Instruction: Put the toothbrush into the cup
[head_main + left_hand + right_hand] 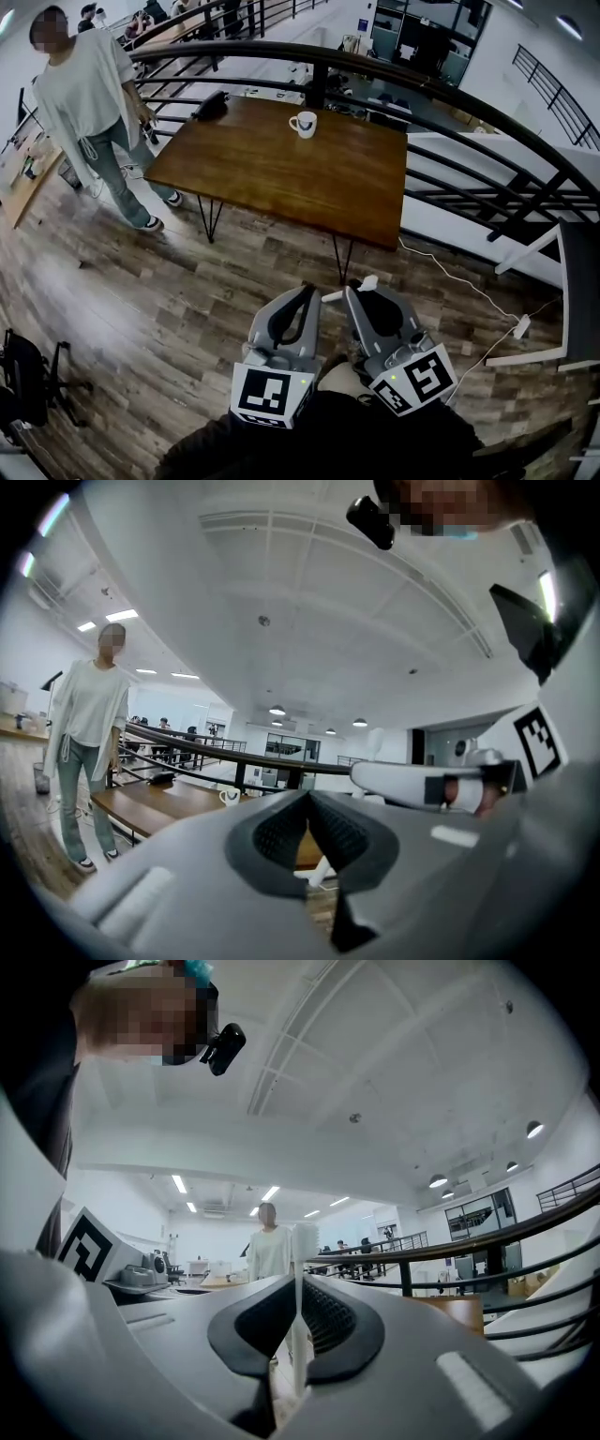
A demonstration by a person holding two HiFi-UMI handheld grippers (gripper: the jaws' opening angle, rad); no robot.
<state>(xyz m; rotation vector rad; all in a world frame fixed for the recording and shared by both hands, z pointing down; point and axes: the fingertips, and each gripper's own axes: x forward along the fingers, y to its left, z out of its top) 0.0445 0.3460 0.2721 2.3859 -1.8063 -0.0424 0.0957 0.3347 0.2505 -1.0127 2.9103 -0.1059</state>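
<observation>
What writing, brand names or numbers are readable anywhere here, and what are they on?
No text can be read in any view.
Left marker cube and right marker cube: black-and-white square patterns, not letters or numbers.
Cup: a small dark mark, too small to read.

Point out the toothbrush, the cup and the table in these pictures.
toothbrush (pixel 299 1307), right gripper view, on its white handle.
cup (pixel 304 124), head view, on its white body.
table (pixel 309 183), head view, on the bare wooden top.
</observation>
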